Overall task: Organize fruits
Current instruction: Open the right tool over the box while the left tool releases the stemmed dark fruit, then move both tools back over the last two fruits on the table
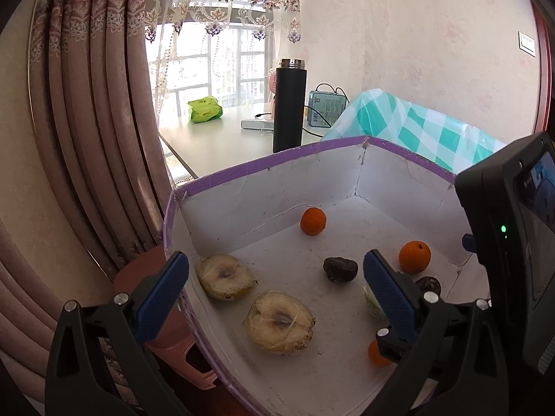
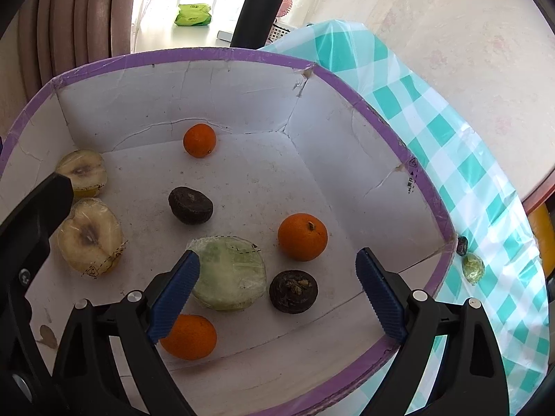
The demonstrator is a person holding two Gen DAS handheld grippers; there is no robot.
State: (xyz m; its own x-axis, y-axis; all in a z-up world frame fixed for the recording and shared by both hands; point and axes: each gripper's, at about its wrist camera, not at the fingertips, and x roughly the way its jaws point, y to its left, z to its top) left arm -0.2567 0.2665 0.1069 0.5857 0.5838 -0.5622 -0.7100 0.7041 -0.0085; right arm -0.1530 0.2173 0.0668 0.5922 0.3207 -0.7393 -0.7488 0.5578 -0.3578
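In the left wrist view, the left gripper [image 1: 275,286] is hanging over the near left corner of a white cardboard box [image 1: 263,173] with a purple rim, its blue pads spread wide and grasping nothing, its left finger outside the box wall and its right finger above the floor; inside the box two wrapped apple halves [image 1: 225,276] are lying cut side up near the left wall, a small orange [image 1: 313,221] is sitting near the far wall, a second orange [image 1: 414,257] is resting toward the right wall, and a dark brown fruit [image 1: 340,269] is lying between them; beyond the box a black flask [image 1: 289,105] is standing on a pale table [image 1: 215,138] beside a green packet [image 1: 204,110]; in the right wrist view, the right gripper [image 2: 277,294] is hovering over the near part of the same box, released and empty, its left pad lying over the edge of a wrapped pale green slice [image 2: 230,274]; a third orange [image 2: 190,337] is sitting below that pad, a second dark fruit [image 2: 293,292] is lying just beside the slice, and outside the box, on a teal checked cloth [image 2: 451,159], a small green fruit [image 2: 472,268] and a small dark piece [image 2: 462,245] are lying close together near the box corner
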